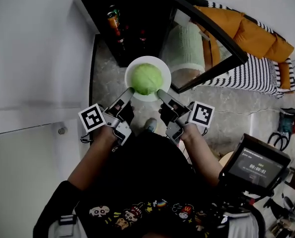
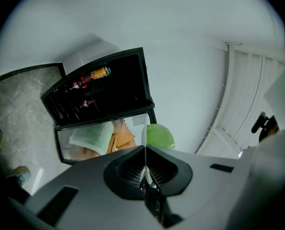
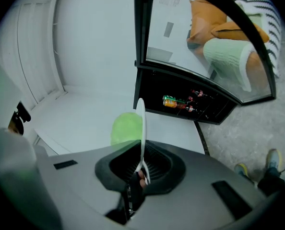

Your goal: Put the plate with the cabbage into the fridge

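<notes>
Your left gripper [image 1: 129, 91] clamps plate [image 1: 163, 67] rim | right gripper [image 1: 160, 92] clamps opposite rim | cabbage [image 1: 146, 78] on plate | fridge [image 1: 137, 19] open ahead

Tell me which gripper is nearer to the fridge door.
Right. The right gripper holds the plate rim beside the door; the left gripper holds the opposite rim, farther away.

Your white plate [image 1: 163, 67] hangs before the open black fridge [image 1: 135, 19]. A round green cabbage [image 1: 147, 78] sits on it.

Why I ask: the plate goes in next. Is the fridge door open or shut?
Open: the glass door stands swung away from the fridge, bottles inside exposed.
</notes>
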A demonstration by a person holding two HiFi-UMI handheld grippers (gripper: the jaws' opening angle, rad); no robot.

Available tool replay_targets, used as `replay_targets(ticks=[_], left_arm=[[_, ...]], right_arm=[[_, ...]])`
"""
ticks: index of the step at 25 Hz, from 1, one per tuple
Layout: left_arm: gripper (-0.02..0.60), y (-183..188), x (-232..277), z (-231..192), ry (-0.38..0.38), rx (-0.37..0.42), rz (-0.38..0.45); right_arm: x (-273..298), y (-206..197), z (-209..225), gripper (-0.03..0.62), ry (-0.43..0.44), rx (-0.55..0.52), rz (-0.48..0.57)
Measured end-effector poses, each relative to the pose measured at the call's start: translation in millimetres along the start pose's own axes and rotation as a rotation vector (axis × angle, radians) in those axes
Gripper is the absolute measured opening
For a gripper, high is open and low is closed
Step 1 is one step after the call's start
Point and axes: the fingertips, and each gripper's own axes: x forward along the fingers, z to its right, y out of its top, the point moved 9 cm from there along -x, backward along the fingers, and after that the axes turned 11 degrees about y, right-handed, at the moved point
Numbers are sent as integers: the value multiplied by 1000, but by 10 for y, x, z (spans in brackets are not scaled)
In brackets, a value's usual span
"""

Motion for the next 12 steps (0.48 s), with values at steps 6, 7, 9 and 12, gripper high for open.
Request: replay_targets(ticks=[6, 7, 9, 12], left_arm=[[11, -27, -30, -46, 3, -8, 21], [11, -29, -30, -49, 3, -7, 24], [11, -30, -34, -45, 1, -9, 28], [11, -33, -54, -39, -1, -9, 36]], right_arm=[[5, 2, 28, 23, -2, -4, -23], [5, 7, 32, 23, -2, -6, -25], [15, 7, 34, 23, 4, -7, -29], [22, -8, 33, 23, 10, -5, -35]])
